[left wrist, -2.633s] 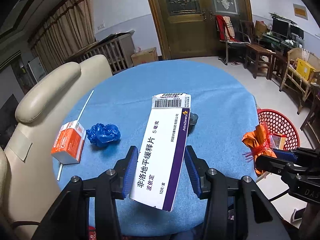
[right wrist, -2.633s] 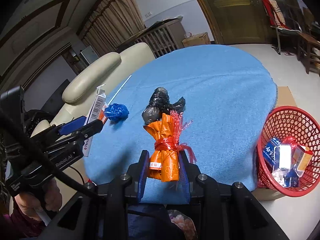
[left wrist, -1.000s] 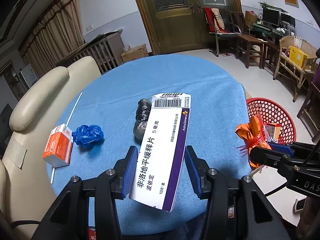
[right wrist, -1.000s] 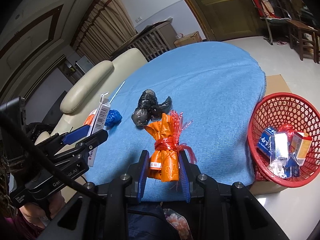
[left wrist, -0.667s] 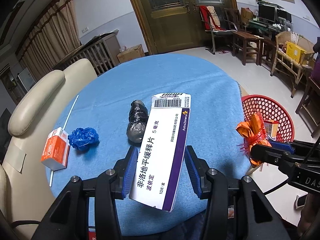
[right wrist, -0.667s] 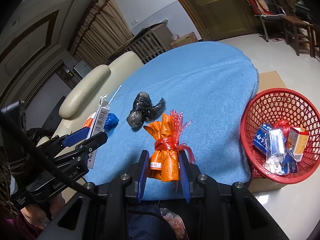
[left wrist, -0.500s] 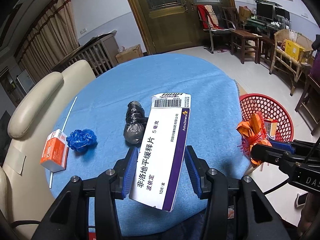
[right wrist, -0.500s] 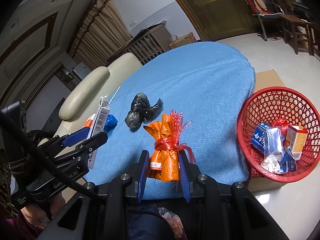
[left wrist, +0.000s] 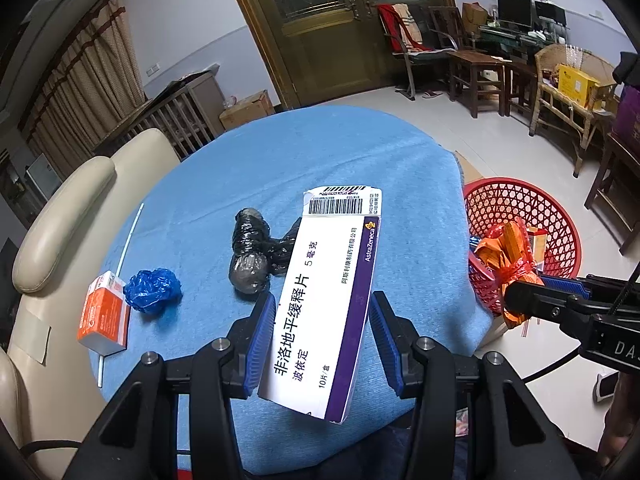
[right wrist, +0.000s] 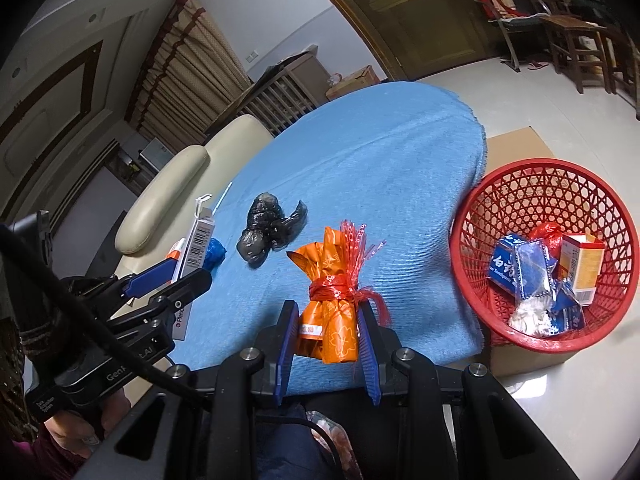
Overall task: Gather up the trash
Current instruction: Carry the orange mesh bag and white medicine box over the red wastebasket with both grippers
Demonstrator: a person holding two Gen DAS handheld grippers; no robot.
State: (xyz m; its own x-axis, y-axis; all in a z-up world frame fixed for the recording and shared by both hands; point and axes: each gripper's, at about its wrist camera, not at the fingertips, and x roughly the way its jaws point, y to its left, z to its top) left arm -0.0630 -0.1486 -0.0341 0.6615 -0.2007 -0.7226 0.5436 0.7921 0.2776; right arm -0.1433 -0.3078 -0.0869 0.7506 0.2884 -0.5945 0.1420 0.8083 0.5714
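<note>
You have carried both loaded grippers sideways toward the red plastic mesh basket (right wrist: 500, 200); it now looms nearer.

Lay on the table (left wrist: 248, 152): crumpled bag (left wrist: 250, 256) mid-table, wad (left wrist: 152, 290) and carton (left wrist: 103, 318) left; basket (right wrist: 532, 184) off its right edge.

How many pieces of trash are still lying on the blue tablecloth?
4: black bag mid-table; crumpled blue bag, orange box and thin white stick near the left edge. The held medicine box may hide more.
</note>
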